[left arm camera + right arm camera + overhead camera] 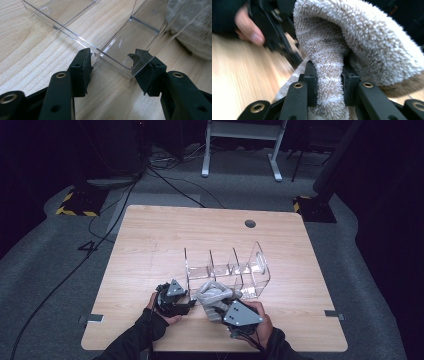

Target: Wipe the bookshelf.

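Note:
A clear plastic organizer (pixel 235 270) with several open compartments stands at the table's middle. My left gripper (pixel 187 303) sits at its near left corner. In the left gripper view the jaws straddle that corner of the organizer (pixel 117 47), one pad against the front wall and the other against the side wall, so my left gripper (pixel 116 62) is shut on it. A fuzzy grey-beige striped sock (pixel 215 296) hangs just in front of the organizer. My right gripper (pixel 329 72) is shut on the sock (pixel 329 50), whose bulk folds over the jaws. My right gripper (pixel 222 309) sits near the table's front edge.
The wooden table (pixel 150 240) has a round cable hole (pixel 250 223) at its far side. A person's hand (pixel 249 32) with the other gripper shows blurred in the right gripper view. Cables and a metal stand's legs (pixel 240 150) lie on the floor beyond.

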Demonstrator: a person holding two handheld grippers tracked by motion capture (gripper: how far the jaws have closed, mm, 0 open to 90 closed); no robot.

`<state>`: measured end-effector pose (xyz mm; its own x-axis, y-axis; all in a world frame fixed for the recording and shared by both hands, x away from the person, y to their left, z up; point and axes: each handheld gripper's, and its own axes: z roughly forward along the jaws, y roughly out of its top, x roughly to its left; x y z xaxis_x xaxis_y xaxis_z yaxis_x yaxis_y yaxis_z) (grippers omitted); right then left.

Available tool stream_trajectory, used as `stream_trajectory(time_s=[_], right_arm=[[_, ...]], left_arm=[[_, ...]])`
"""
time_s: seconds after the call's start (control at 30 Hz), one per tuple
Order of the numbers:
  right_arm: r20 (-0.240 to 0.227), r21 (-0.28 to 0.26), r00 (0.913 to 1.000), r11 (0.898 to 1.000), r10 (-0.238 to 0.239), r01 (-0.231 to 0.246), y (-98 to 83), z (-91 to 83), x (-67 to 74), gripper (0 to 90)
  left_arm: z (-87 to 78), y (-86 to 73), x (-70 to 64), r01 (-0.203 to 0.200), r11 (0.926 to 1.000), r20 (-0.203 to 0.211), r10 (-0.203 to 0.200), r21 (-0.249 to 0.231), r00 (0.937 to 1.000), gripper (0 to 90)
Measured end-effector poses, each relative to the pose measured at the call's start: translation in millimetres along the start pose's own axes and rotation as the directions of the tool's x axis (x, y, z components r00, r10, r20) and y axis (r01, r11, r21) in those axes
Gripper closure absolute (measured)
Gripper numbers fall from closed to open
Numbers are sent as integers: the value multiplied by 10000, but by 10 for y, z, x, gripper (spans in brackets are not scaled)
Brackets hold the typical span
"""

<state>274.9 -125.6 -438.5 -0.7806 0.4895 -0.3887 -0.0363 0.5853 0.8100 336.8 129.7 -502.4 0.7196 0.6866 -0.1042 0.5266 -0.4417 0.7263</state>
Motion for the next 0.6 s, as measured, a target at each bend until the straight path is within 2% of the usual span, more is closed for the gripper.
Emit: stream_trajectory(time_s=[0.1,0.23,0.3,0.43,0.47,0.6], right_arm=[[428,260,9990,9996,127,-138,-141,-150,-115,714],[1079,447,9921,9966,646,-697,-339,-381,-328,712],[1423,629,9868,9942,776,-872,-433,-474,-404,712],[2177,835,9695,9875,1127,-1335,-636,-667,-594,711],[2177,835,9695,9875,1127,-1335,-636,-667,-594,711],[2597,765,9535,9810,1530,-1783,-736,-791,-695,710]], left_arm=[[0,0,0,6,10000,1,-6,-2,10000,487],[3,0,-3,-13,10000,26,13,-30,10000,487],[3,0,-2,-50,10000,36,50,-35,10000,487],[3,0,-4,-58,10000,51,58,-26,10000,488],[3,0,-4,-65,10000,62,66,-27,10000,488],[3,1,-2,-136,9999,40,136,-42,9999,490]])
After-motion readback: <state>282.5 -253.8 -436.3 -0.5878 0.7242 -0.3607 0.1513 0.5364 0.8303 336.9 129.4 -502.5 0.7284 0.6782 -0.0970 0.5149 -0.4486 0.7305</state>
